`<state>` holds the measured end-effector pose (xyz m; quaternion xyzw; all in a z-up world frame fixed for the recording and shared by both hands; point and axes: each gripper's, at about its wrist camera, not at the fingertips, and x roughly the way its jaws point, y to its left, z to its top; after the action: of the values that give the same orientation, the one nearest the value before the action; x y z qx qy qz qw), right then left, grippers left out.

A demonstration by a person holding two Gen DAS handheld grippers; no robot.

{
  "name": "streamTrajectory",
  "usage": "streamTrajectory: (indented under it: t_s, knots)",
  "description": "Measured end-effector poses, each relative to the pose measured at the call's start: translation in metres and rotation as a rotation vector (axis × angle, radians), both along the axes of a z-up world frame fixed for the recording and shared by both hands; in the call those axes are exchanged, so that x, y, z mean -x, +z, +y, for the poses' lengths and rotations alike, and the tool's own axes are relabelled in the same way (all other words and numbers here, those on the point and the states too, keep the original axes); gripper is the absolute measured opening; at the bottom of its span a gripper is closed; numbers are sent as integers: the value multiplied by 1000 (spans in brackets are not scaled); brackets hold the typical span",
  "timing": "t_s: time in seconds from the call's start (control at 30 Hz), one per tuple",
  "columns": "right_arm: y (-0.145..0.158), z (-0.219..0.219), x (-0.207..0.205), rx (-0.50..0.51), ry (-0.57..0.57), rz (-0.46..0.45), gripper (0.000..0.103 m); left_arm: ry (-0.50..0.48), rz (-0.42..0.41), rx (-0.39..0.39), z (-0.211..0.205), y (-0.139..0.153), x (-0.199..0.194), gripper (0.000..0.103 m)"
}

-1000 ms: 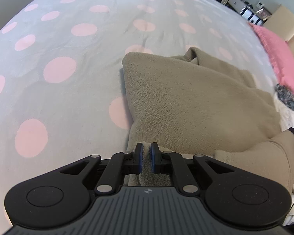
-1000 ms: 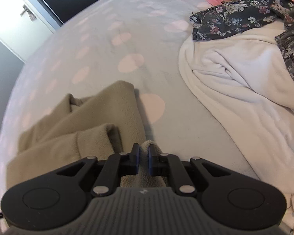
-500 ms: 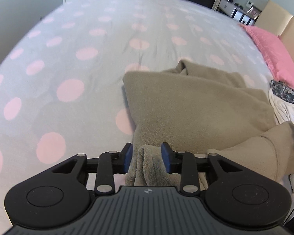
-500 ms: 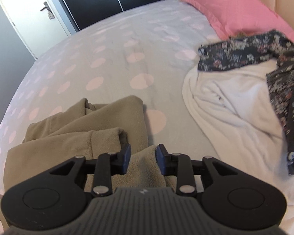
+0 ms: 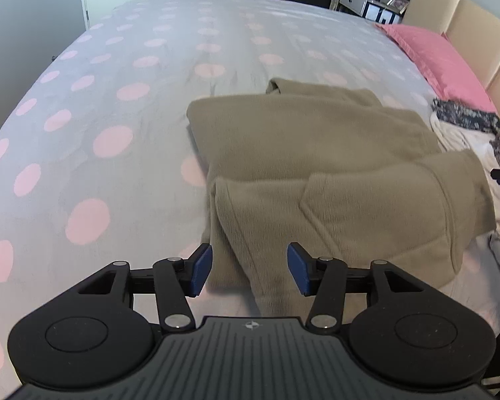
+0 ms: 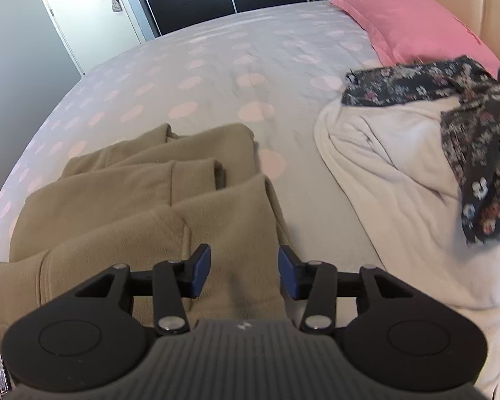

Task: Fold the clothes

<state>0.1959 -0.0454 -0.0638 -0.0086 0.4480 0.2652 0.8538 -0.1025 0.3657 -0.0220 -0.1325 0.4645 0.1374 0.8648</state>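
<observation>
- Both the left gripper (image 5: 249, 270) and the right gripper (image 6: 245, 272) have let go, jaws now spread wide
- Tan fleece (image 5: 316, 173) lies folded on the bed (image 5: 116, 100), beside the white garment (image 6: 393, 166); this fold looks finished

— What carries everything?
— A bed (image 5: 123, 76) with a grey cover dotted pink.
— And lying on it?
— A tan fleece garment (image 5: 316, 153), folded, just ahead of both grippers' fingers. Right of it, a white fleece (image 6: 393, 173); a dark floral garment (image 6: 416, 86) overlaps that; a pink pillow (image 6: 413, 23) lies beyond.
</observation>
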Motion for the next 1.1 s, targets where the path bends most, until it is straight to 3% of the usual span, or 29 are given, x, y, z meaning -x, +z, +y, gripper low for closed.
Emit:
streamTrajectory:
  t_s: [0.27,0.47,0.57,0.7,0.97,1.1]
  knots:
    - [-22,-20,18,25,-20,52,53,30,-12,45,-2,-16,27,54]
    - [-34,-32,33,0,-33,106,54,82,-19,123,-7,-35,42,55]
    - [-36,-33,35,-2,-25,109,56,61,-26,119,-17,-44,43,62]
    - [-41,-35,33,-11,-21,112,58,52,-36,115,-25,-53,40,63]
    - [-37,-58,12,-222,-114,176,60,98,-143,259,-15,-49,34,66]
    - [-49,-51,5,-234,-102,231,60,138,-105,283,-8,-61,27,66]
